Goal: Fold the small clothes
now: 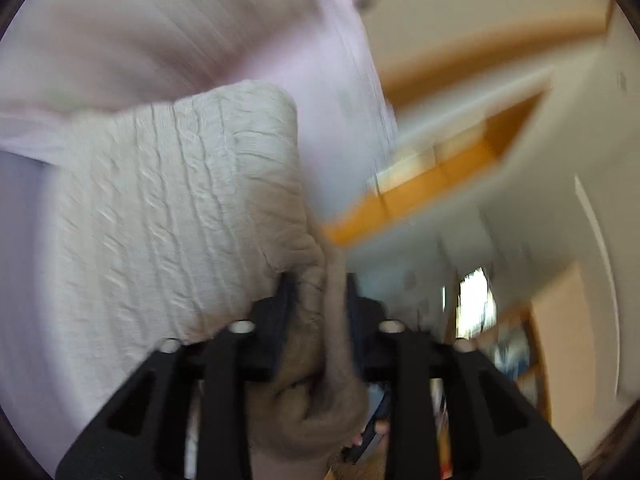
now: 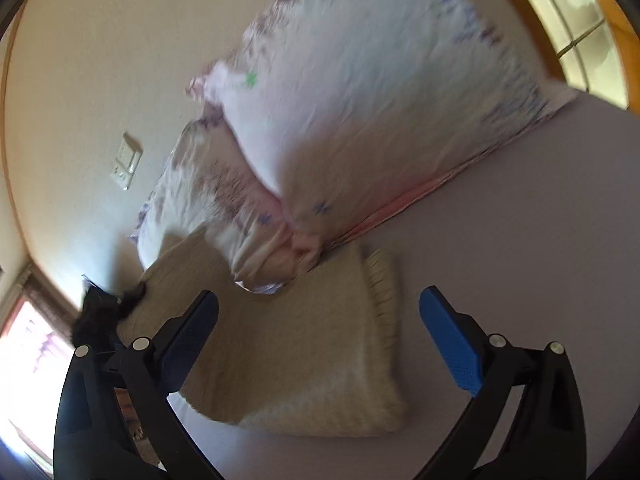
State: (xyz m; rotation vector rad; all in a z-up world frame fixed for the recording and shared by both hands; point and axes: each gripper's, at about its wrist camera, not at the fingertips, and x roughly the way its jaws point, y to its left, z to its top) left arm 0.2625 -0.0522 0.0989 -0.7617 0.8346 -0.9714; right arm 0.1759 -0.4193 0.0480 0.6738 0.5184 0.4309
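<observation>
My left gripper (image 1: 318, 292) is shut on a bunched edge of a cream cable-knit garment (image 1: 172, 208), which hangs lifted in front of the left wrist camera and fills the left half of that blurred view. In the right wrist view my right gripper (image 2: 320, 308) is open and empty, its blue pads (image 2: 452, 340) spread wide just above a folded cream knit garment (image 2: 300, 360) lying on the lilac bedsheet (image 2: 520, 240). A ribbed cuff shows at that garment's right edge.
Two floral pillows (image 2: 360, 100) lie stacked on the bed behind the folded knit, the lower one touching it. A black fuzzy item (image 2: 100, 316) sits at the bed's left edge by the wall. A wall switch (image 2: 127, 162) and window (image 2: 576, 32) lie beyond.
</observation>
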